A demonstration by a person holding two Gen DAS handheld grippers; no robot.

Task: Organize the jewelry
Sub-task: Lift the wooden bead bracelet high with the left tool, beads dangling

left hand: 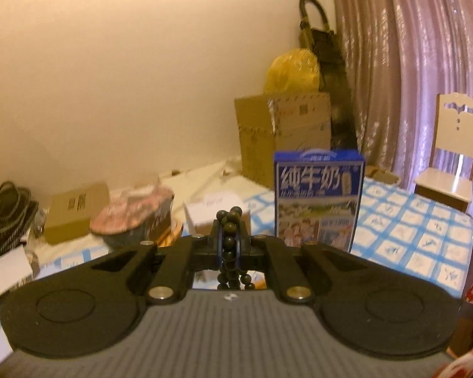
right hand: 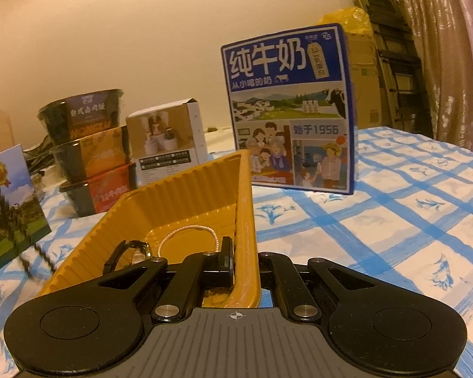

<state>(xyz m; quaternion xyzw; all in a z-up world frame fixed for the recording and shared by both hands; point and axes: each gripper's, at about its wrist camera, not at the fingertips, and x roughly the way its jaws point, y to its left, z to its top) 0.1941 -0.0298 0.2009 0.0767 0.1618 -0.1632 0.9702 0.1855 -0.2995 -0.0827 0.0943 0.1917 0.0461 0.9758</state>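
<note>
**Between the left tongs: one strand of dark beads, bound for the yellow tray**

In the left gripper (left hand: 229, 239), clenched on it, hangs a dark bead bracelet (left hand: 230, 236). Its strand runs top to bottom through the closed jaws, a knot of beads above and loose loops below (well clear of the cloth, by the look of it).

Destination, as judged: the yellow tray (right hand: 186, 195), ribbed walls, open top, held by its right-hand wall in the right gripper (right hand: 236, 264), whose jaws are clamped on that wall. Already in the tray: a pearl bracelet (right hand: 189, 236) and a dark watch (right hand: 135, 250).

The left wrist view does not show the tray, so its bearing from the beads cannot be told; the carrying hand is the left.

Surroundings: blue milk carton (right hand: 288, 110) upright just behind the tray; stacked food bowls (right hand: 91, 154) and a small white box (right hand: 170, 138) to its left; blue-checked tablecloth (right hand: 394, 220) beneath. Nothing stands over the tray's opening.
</note>
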